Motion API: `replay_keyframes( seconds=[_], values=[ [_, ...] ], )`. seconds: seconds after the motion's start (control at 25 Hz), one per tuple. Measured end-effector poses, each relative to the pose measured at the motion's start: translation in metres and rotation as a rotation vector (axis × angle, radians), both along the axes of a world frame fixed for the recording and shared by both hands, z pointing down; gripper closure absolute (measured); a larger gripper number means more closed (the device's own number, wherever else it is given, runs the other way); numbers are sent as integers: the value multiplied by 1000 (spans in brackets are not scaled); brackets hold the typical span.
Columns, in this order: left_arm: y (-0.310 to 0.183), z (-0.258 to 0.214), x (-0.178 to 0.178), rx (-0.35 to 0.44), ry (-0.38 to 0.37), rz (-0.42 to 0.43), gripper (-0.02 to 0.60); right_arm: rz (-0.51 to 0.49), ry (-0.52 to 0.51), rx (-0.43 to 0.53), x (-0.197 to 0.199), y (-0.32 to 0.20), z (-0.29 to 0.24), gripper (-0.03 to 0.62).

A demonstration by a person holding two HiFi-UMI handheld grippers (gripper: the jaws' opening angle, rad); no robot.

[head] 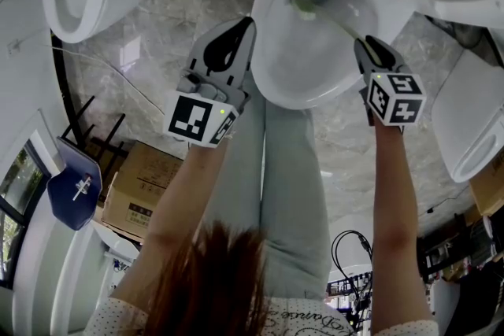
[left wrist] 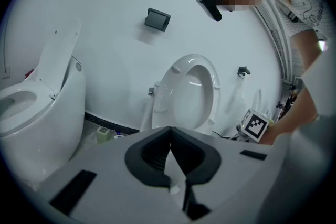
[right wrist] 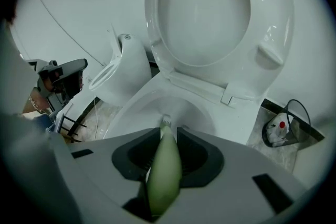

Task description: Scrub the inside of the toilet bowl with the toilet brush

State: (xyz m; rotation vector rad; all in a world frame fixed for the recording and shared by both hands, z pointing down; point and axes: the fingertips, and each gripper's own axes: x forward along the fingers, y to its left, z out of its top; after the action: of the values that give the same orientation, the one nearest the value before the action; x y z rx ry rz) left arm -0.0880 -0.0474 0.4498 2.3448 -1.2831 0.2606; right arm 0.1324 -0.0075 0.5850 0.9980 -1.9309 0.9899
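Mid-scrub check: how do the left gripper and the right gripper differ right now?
The left gripper has its jaws shut on nothing; the right gripper has its jaws shut on the green toilet brush. The left gripper sits beside the toilet bowl at its outer rim, while the right gripper is at the other side, with its brush reaching down into the bowl. Both point toward the same toilet.
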Motion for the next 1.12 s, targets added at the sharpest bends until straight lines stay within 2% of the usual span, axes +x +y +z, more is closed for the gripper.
replay_keyframes(
  seconds=[0.28, 0.48, 0.72, 1.12],
  values=[
    [0, -3, 4, 8, -1, 6, 580, -20, 12, 7, 3, 10, -1, 485],
    [1, -8, 7, 14, -2, 14, 580, 7, 8, 29, 9, 10, -14, 485],
    [-2, -23, 10, 26, 2, 29, 580, 60, 5, 78, 19, 15, -50, 485],
    [-8, -72, 14, 59, -1, 112, 580, 152, 40, 143, 30, 37, -120, 485]
  ],
)
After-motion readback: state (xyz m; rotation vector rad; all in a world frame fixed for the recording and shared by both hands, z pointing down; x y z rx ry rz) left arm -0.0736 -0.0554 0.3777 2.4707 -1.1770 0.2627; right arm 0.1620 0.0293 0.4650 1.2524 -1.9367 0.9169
